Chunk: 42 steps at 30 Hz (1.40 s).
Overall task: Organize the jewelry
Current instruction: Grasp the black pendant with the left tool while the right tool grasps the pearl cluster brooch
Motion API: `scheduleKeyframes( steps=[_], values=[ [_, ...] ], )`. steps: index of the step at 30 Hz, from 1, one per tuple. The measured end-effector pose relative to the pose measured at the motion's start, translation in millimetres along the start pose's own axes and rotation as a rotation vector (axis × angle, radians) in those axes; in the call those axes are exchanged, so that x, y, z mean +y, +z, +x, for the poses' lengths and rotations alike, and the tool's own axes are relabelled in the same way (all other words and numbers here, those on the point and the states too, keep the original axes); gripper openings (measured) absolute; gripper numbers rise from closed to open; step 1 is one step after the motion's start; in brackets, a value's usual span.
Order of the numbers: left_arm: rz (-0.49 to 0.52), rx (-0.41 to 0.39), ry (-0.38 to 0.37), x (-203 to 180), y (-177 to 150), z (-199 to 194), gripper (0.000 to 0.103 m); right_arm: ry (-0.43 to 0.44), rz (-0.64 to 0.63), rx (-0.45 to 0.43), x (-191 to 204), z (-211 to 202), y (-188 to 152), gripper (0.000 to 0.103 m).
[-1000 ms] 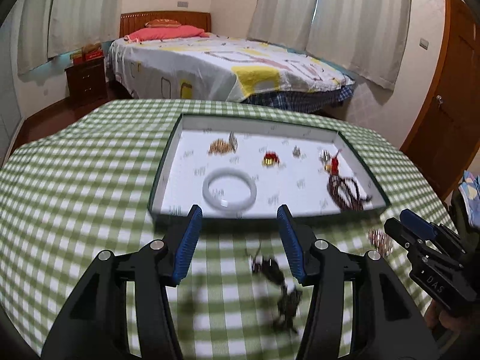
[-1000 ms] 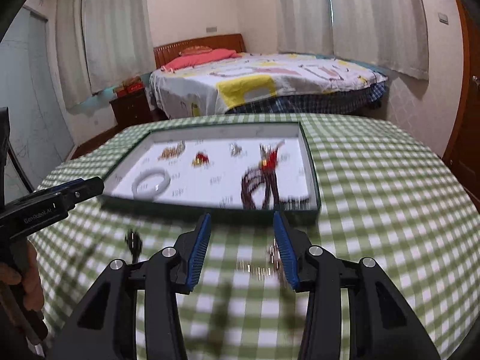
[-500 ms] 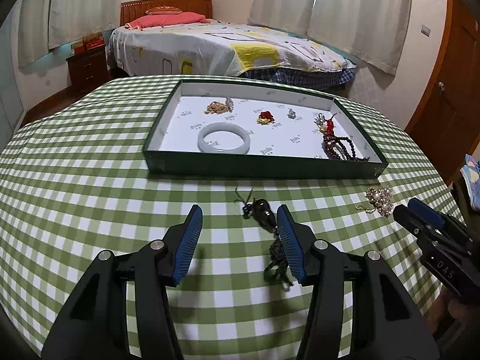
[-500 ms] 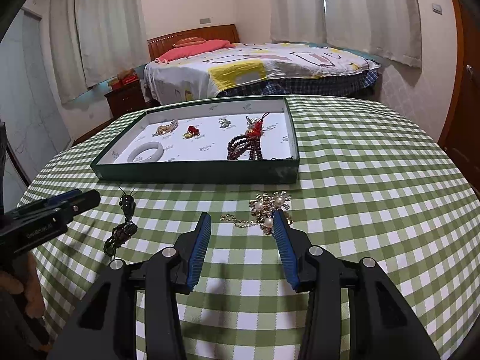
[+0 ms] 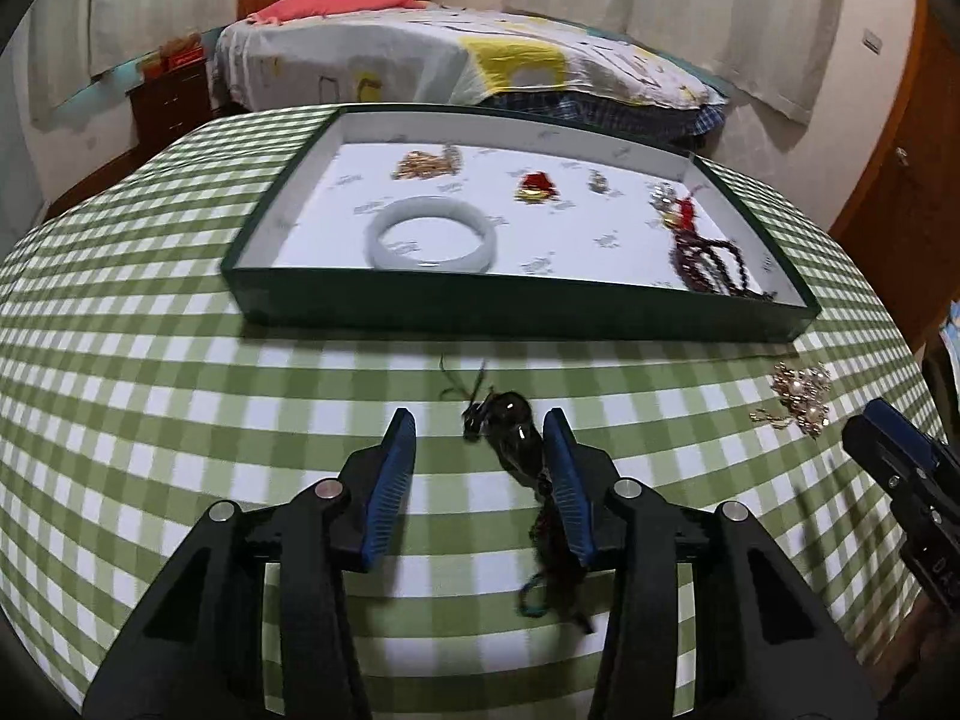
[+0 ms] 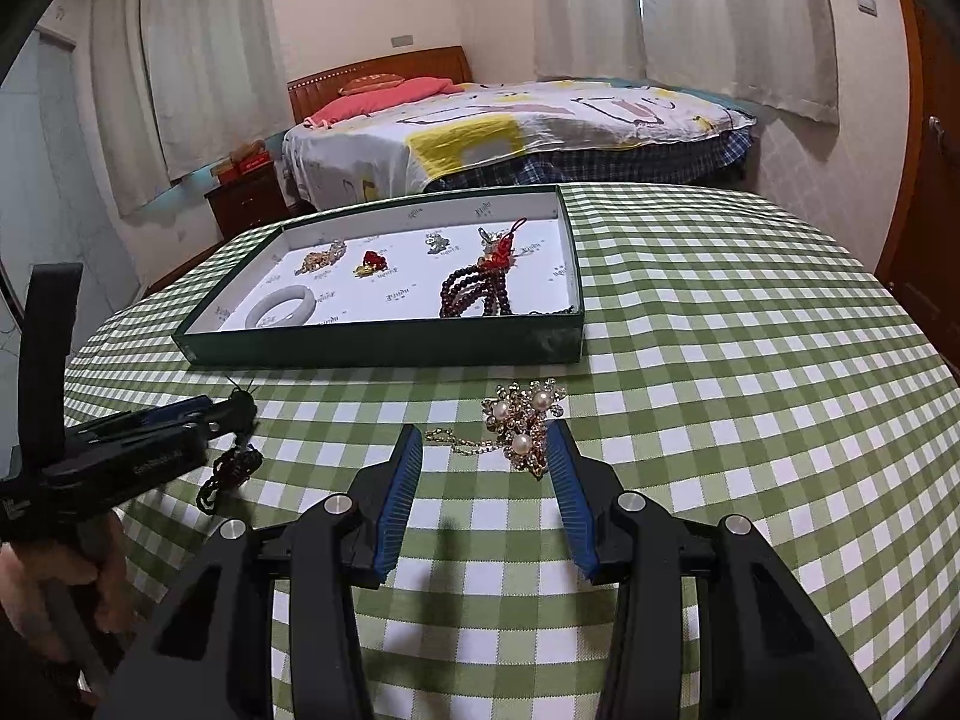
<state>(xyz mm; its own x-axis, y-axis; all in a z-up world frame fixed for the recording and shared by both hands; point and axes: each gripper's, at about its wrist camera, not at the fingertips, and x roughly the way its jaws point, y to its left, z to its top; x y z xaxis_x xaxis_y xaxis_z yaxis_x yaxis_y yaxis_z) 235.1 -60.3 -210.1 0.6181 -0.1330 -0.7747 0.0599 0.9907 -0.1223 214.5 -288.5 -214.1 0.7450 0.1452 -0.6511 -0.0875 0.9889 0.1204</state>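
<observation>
Left gripper [image 5: 480,450] apart, straddling dark pendant [image 5: 510,420] by tray's [image 5: 516,318] near edge. Right gripper [image 6: 483,459] apart at pearl brooch [image 6: 525,420], likely for pickup.

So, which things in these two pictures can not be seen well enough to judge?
- Dark pendant, left wrist view: its cord runs behind the left gripper finger; contact unclear.
- Small silver piece in the tray, both views: too small to identify.
- Right gripper, left wrist view: cut off by the frame edge.
</observation>
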Motion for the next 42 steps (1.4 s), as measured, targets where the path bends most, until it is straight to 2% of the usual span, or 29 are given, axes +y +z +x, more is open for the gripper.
scheduleKeyframes(
  steps=[7, 9, 11, 20, 26, 34, 42],
  values=[
    [-0.001, -0.002, -0.022, 7, 0, -2, 0.043, -0.009, -0.013, 0.008, 3, 3, 0, 0.043],
    [0.009, 0.003, -0.033, 4, 1, 0, 0.039, -0.014, -0.017, 0.01, 3, 3, 0, 0.043],
    [0.022, 0.008, -0.038, 3, 2, 2, 0.03, -0.018, -0.02, 0.01, 4, 3, 1, 0.043],
    [0.02, 0.013, -0.067, 11, 3, 3, 0.016, -0.021, -0.022, 0.022, 4, 7, 1, 0.043],
    [0.01, 0.013, -0.09, 15, 3, 3, 0.016, -0.041, -0.03, 0.034, 3, 13, 5, 0.043],
    [0.012, -0.008, -0.071, 22, 5, -1, 0.016, -0.079, -0.019, 0.069, -2, 32, 21, 0.043],
    [-0.002, -0.007, -0.068, 29, 7, 0, 0.016, -0.064, 0.014, 0.166, -8, 60, 21, 0.044]
  ],
)
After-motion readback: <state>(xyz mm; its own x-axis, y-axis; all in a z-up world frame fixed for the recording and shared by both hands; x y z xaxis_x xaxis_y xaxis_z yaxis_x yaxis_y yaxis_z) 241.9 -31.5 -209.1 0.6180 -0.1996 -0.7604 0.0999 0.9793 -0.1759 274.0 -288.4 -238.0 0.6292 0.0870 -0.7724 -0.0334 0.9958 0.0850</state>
